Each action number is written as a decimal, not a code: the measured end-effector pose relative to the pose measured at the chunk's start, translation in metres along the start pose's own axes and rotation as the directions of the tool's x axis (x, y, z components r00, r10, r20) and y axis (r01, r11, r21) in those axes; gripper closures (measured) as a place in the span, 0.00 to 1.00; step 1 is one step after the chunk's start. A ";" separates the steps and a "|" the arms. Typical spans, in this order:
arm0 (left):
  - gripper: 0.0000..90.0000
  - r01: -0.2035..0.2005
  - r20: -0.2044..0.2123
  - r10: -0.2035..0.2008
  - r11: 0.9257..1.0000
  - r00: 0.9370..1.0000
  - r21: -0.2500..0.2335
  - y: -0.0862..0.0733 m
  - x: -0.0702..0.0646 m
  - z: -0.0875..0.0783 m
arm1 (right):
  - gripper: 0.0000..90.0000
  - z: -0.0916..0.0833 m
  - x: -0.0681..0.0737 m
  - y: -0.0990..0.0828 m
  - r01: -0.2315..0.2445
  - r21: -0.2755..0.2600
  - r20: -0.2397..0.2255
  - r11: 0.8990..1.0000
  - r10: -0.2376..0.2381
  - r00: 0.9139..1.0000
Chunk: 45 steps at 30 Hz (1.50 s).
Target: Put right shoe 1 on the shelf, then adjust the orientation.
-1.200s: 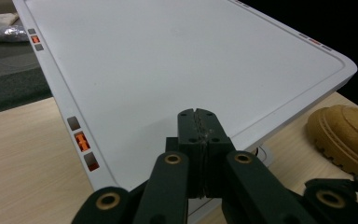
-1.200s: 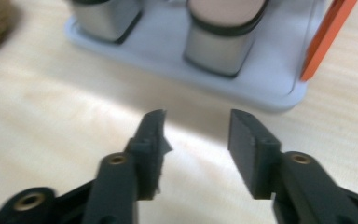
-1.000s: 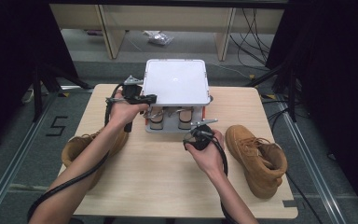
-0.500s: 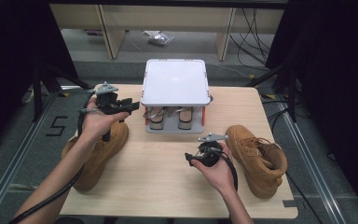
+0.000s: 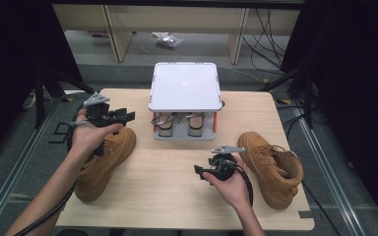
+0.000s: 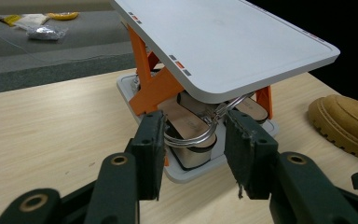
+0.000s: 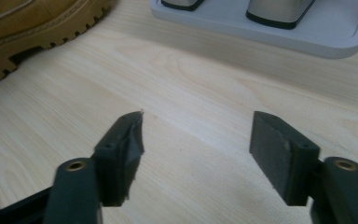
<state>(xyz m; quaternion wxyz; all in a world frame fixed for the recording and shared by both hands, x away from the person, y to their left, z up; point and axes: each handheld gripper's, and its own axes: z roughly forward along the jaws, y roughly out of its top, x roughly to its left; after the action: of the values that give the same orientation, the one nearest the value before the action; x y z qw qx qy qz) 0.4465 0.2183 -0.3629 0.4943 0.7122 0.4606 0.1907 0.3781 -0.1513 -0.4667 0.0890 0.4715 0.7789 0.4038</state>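
Both grippers are off the rack now. The left gripper (image 5: 109,117) hangs over the tan boot (image 5: 103,160) lying near the table's (image 5: 177,196) left edge, jaws apart with nothing between them, having just been opening. The right gripper (image 5: 211,169) sits low towards the front edge, just beside the second tan boot (image 5: 273,167) at the right edge, its jaws empty too. At the middle of the back edge stands the white-topped rack (image 5: 184,86), with a pair of shoes (image 5: 179,125) tucked on its lower shelf. Cables trail off the front.
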 end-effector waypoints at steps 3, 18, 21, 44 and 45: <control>0.63 -0.002 -0.001 0.002 1.000 1.000 0.008 -0.001 0.002 -0.002 | 0.37 -0.001 0.000 0.000 0.017 -0.012 0.041 1.000 -0.016 0.999; 0.60 -0.006 -0.074 0.007 1.000 0.997 0.014 -0.017 0.020 -0.037 | 0.58 -0.005 0.000 -0.003 -0.036 -0.018 0.041 0.999 0.037 0.998; 0.60 -0.011 -0.093 0.012 1.000 0.996 0.021 -0.022 0.024 -0.048 | 0.59 -0.006 0.000 -0.005 -0.034 -0.008 0.047 0.999 0.035 0.998; 0.55 0.117 -0.227 -0.083 0.983 0.970 0.142 -0.086 0.074 -0.105 | 0.58 -0.007 0.002 -0.009 -0.069 0.010 0.036 0.998 0.068 0.997; 0.55 0.111 -0.224 -0.074 0.981 0.972 0.161 -0.087 0.076 -0.106 | 0.58 -0.007 0.002 -0.009 -0.063 0.011 0.036 0.998 0.062 0.997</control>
<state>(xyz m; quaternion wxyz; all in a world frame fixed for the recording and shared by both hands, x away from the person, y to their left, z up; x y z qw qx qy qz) 0.3669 0.3459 -0.4070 0.3860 0.7048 0.5594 0.2034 0.3678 -0.1556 -0.4685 0.0873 0.5033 0.7646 0.3930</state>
